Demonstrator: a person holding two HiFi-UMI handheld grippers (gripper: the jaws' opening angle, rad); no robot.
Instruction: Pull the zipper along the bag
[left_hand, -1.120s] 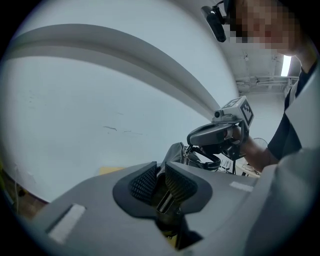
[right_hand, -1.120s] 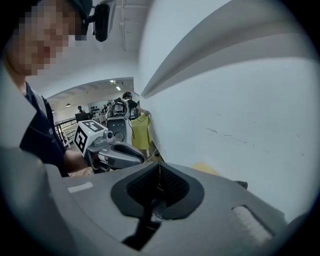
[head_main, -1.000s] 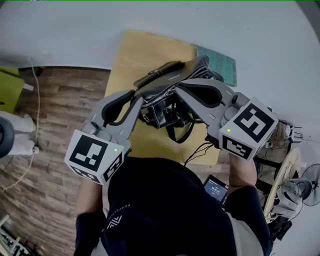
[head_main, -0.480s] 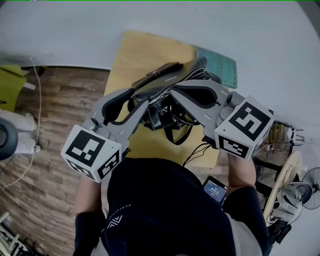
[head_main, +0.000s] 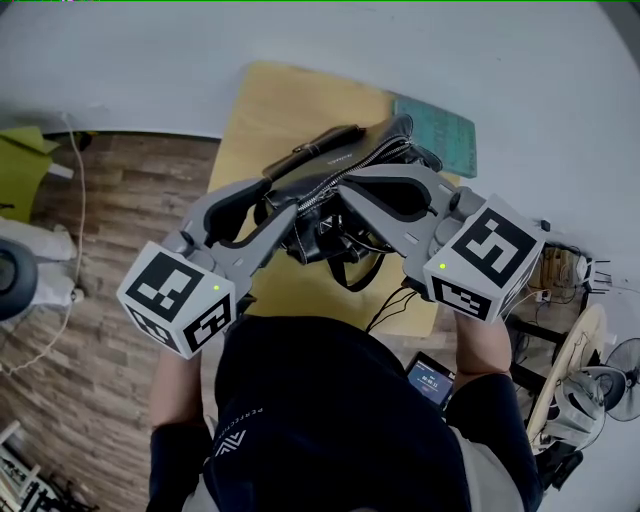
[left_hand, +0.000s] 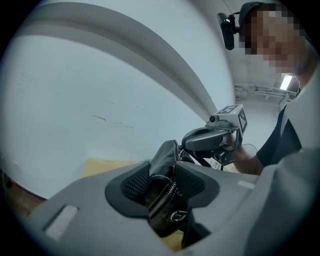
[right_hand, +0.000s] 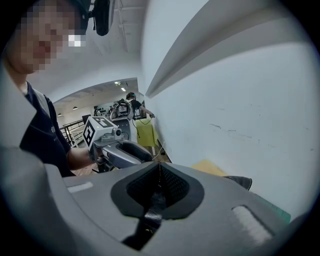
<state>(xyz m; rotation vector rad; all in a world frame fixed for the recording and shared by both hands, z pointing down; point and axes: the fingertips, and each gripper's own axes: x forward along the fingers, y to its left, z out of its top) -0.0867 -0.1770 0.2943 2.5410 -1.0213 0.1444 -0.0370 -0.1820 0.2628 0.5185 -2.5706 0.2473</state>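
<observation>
The black bag (head_main: 345, 160) lies on the yellow tabletop (head_main: 265, 110) by the wall. It looks soft and light, likely to buckle unless braced beside its zipper (left_hand: 165, 196). The left gripper (head_main: 280, 197) has just been opening, its jaws wide around the bag's end. The right gripper (right_hand: 159, 182) pinches a dark tab (right_hand: 152, 202), probably the pull.

Pale yellow wooden worktop (head_main: 268, 112) against white wall (head_main: 300, 30). Teal rectangular mat (head_main: 442, 130) at its far right corner. Brown wood-plank floor (head_main: 120, 200) at left, thin white cable (head_main: 76, 225) across it.

Lab-like workroom — plain white wall (head_main: 300, 40), wood-look floor (head_main: 110, 250), loose cables (head_main: 395, 300), fan (head_main: 622, 372), another person (right_hand: 132, 102) in the hall behind
</observation>
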